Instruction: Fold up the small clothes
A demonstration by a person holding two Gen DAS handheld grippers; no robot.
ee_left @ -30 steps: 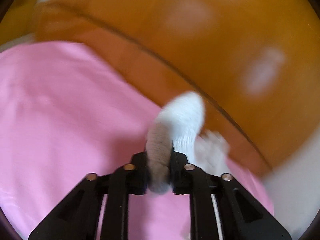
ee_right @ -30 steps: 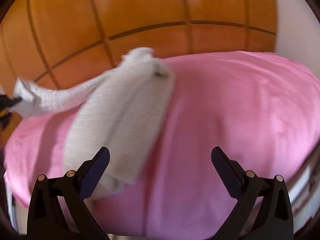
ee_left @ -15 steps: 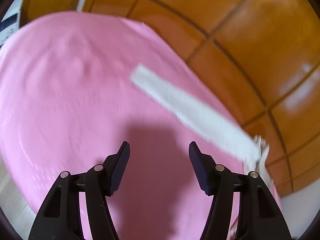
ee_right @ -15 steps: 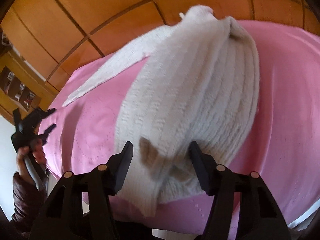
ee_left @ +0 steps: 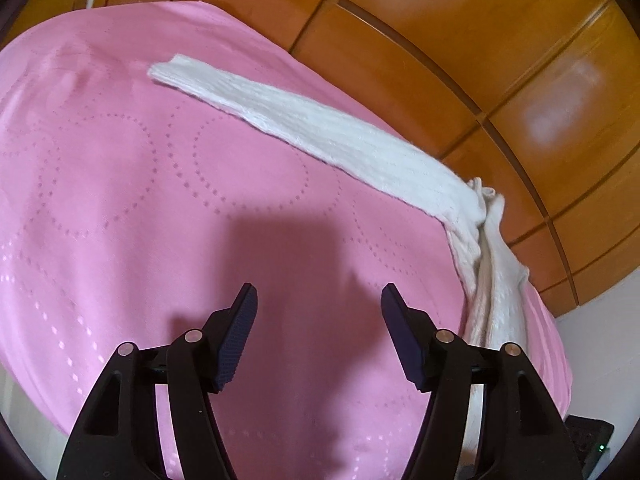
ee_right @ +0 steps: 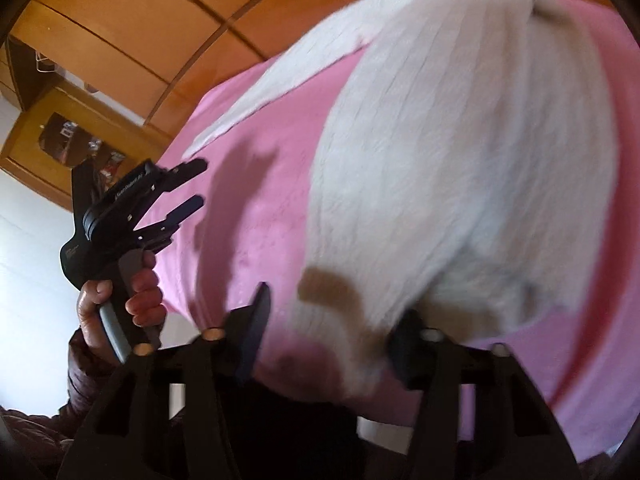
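Note:
A small white knitted garment (ee_right: 460, 152) with brown patches near its hem lies on a pink cloth (ee_right: 260, 184). One long sleeve (ee_left: 320, 132) lies stretched flat across the cloth in the left wrist view. My left gripper (ee_left: 318, 308) is open and empty, held above bare pink cloth short of the sleeve; it also shows in the right wrist view (ee_right: 192, 188). My right gripper (ee_right: 328, 312) is open at the garment's near hem, with the hem lying between its jaws.
The pink cloth (ee_left: 120, 200) covers a raised padded surface. A wall of orange wooden panels (ee_left: 480, 40) runs behind it. A wooden cabinet (ee_right: 60, 136) stands at the left in the right wrist view. A white wall (ee_left: 600, 340) is at right.
My left gripper let go of the sleeve, opened and drew back; the sleeve now lies flat. My right gripper narrowed and moved in to the garment's hem.

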